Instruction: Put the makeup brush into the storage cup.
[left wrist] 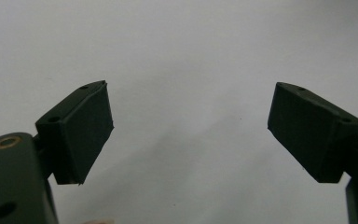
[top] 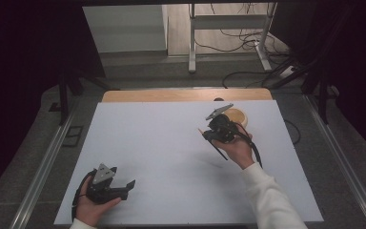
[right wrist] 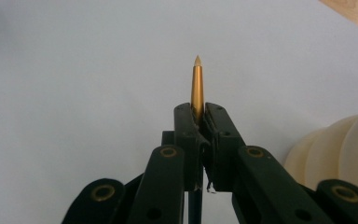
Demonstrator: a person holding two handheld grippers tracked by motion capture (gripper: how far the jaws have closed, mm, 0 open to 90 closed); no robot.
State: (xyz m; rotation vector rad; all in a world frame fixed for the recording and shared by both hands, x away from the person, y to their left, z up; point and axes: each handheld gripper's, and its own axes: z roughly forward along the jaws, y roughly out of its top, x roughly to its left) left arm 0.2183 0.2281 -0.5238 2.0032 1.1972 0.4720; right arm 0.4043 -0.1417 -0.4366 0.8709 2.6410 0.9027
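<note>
Lab recording rig: black curtains (top: 24, 71), floor cables (top: 238, 43).

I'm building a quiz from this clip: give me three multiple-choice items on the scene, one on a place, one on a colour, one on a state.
1. Where does the round wooden holder stand?
A. at the table's near left corner
B. at the far side of the white table, beside the right gripper
C. on the floor

2. What colour is the tip of the pen in the right gripper?
A. gold
B. red
C. blue

3. How do the left gripper's jaws stand?
A. shut on a pen
B. shut on nothing
C. wide open with nothing between them

Answers: 1 B, the high view shows it by the right hand at the far edge. 2 A, the right gripper view shows a gold point. 3 C, the left gripper view shows bare table between the pads.
</note>
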